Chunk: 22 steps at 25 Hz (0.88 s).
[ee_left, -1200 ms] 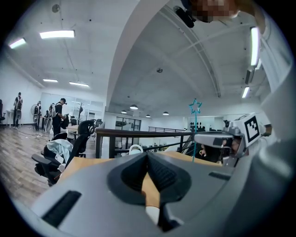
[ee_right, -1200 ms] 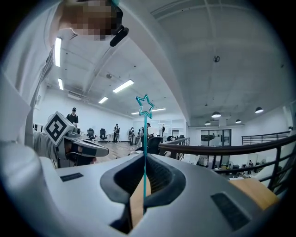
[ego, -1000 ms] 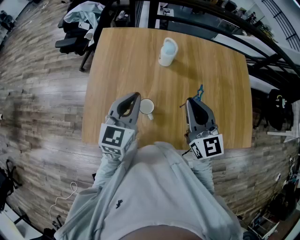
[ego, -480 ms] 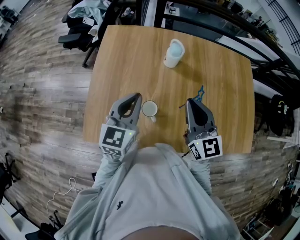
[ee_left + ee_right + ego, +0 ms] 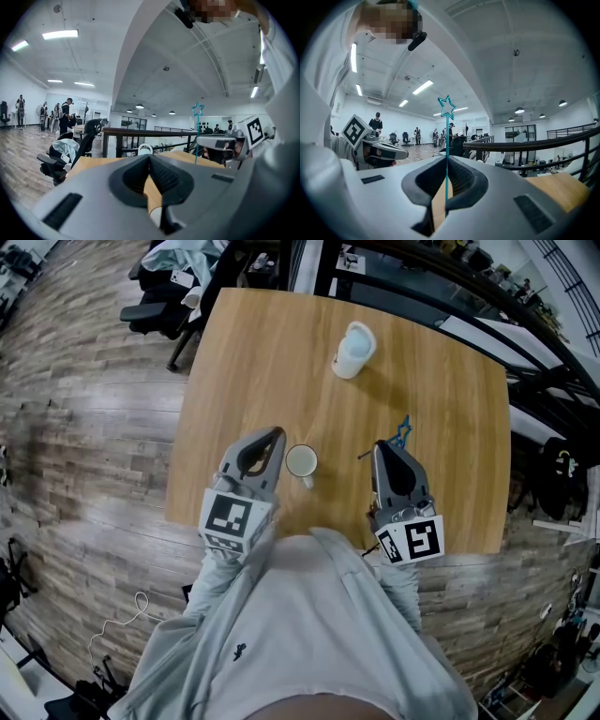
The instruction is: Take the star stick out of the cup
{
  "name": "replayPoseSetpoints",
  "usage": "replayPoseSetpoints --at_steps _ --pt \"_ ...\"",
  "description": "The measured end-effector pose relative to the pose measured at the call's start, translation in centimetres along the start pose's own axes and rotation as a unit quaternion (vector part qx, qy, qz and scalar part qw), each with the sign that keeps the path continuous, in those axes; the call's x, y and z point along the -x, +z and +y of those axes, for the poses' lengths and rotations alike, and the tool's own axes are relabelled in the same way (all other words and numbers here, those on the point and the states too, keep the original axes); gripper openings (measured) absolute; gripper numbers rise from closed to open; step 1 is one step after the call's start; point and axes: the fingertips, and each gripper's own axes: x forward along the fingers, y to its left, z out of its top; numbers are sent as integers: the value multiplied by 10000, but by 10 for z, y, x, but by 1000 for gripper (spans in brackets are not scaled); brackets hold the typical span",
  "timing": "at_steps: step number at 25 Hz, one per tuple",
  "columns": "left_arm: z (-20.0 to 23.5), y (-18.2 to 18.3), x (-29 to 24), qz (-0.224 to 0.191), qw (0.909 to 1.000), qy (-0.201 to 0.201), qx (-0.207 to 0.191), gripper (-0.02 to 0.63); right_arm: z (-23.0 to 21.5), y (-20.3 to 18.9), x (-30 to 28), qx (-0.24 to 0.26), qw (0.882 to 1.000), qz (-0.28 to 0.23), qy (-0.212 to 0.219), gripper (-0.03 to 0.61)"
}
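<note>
Clamping the star stick, the right claw holds it clear of the cup — left claw shut, empty, beside it.

Open tabletop stretched beyond and right of the cup, broken only by a pale, perhaps lidded jug standing well beyond it.

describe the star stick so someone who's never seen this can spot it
On the wooden table, find the right gripper at the near right. Pinched between its fingers is a thin teal stick topped with an outlined star. Unlike the small white cup and the pale blue container, it is slender, teal and held.
</note>
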Motion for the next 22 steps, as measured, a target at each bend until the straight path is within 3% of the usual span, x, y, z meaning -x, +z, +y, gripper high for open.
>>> replayPoseSetpoints --at_steps 14,22 --pt "4 0 -3 49 10000 62 25 20 0 2 -4 -138 9998 -117 81 21" --pt "7 0 -1 31 9996 10 -264 20 3 2 -5 -136 9996 -141 190 21"
